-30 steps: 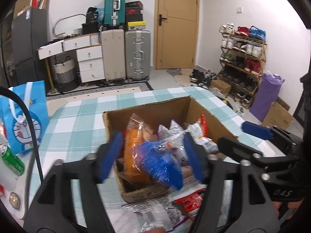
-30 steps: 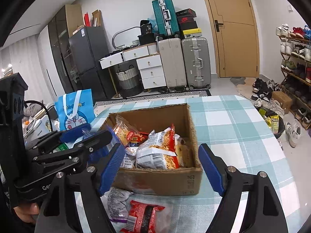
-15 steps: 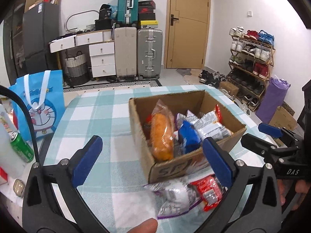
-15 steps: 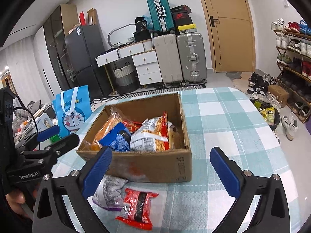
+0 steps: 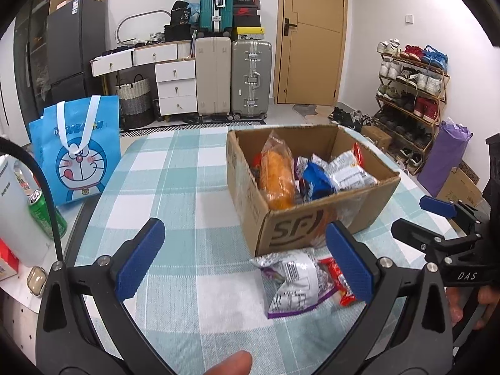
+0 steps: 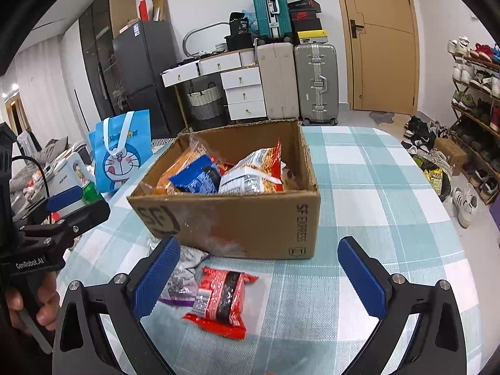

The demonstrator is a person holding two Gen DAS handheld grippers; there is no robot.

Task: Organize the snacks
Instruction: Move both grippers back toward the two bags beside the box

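A cardboard box stands on the checked tablecloth and holds several snack packs, among them a blue pack and an orange pack. A purple-and-silver pack and a red pack lie on the cloth in front of the box. My left gripper is open and empty, low over the cloth, left of the box. My right gripper is open and empty, above the red pack.
A blue cartoon tote bag stands at the table's left. A green can and a white jug sit beside it. Suitcases, drawers and a shoe rack stand beyond the table.
My left gripper opened and let the blue pack fall into the box, then drew back left and low. My right gripper also drew back from the box and opened wider.
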